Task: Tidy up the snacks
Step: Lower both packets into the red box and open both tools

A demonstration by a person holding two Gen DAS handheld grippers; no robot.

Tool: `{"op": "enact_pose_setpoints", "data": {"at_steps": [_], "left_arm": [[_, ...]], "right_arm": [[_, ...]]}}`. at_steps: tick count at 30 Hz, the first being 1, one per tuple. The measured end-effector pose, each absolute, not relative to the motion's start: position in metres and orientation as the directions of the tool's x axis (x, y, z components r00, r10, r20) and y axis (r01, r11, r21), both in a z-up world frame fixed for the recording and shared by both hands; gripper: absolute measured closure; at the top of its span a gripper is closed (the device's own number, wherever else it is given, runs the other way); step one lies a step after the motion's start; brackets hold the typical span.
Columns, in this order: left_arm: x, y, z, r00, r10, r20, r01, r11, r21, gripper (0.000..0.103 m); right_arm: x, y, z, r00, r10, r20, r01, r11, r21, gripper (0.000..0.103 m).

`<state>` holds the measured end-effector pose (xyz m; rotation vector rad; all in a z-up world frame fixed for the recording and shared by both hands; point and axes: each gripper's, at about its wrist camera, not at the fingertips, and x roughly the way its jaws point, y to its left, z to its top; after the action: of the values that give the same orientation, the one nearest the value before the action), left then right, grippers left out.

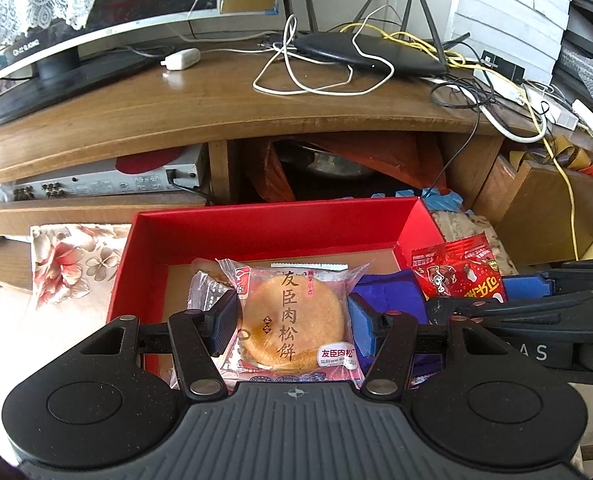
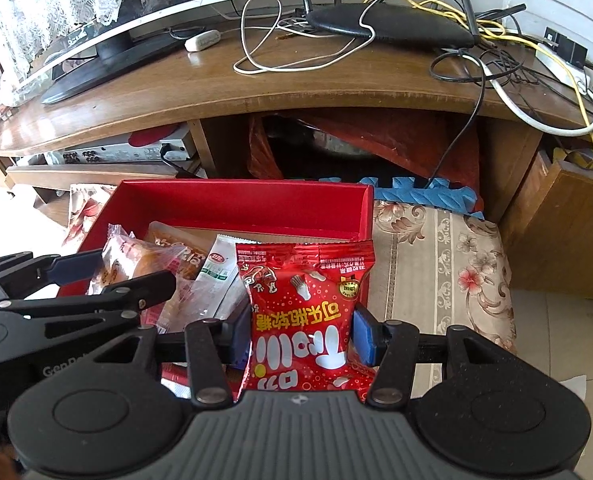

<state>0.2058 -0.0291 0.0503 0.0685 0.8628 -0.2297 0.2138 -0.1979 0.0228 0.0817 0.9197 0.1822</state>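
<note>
My left gripper (image 1: 294, 322) is shut on a clear-wrapped round meat floss cake (image 1: 294, 320) and holds it over the near part of the red box (image 1: 256, 220). My right gripper (image 2: 302, 332) is shut on a red candy bag (image 2: 304, 312) at the box's near right corner; the bag also shows in the left wrist view (image 1: 458, 276). The red box (image 2: 236, 204) holds several wrapped snacks (image 2: 188, 268). The left gripper shows at the left of the right wrist view (image 2: 76, 272), with its cake (image 2: 136, 264) between the fingers.
The box sits on a floral cloth (image 2: 436, 248) before a wooden TV stand (image 1: 216, 108). On the stand are a TV (image 1: 96, 12), a router (image 1: 372, 54) and tangled cables (image 1: 320, 80). A blue foam mat (image 2: 424, 194) and a wooden cabinet (image 2: 568, 224) lie right.
</note>
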Motion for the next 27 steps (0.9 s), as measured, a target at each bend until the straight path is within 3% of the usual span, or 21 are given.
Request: {"op": "enact_pose_setpoints", "data": {"at_steps": [27], "left_arm": [[0.226, -0.026, 0.029, 0.611, -0.111, -0.784, 0.199, 0.98, 0.016, 0.039]], "right_arm": [[0.237, -0.187, -0.003, 0.571, 0.192, -0.798, -0.121, 0.981, 0.149, 0.054]]}}
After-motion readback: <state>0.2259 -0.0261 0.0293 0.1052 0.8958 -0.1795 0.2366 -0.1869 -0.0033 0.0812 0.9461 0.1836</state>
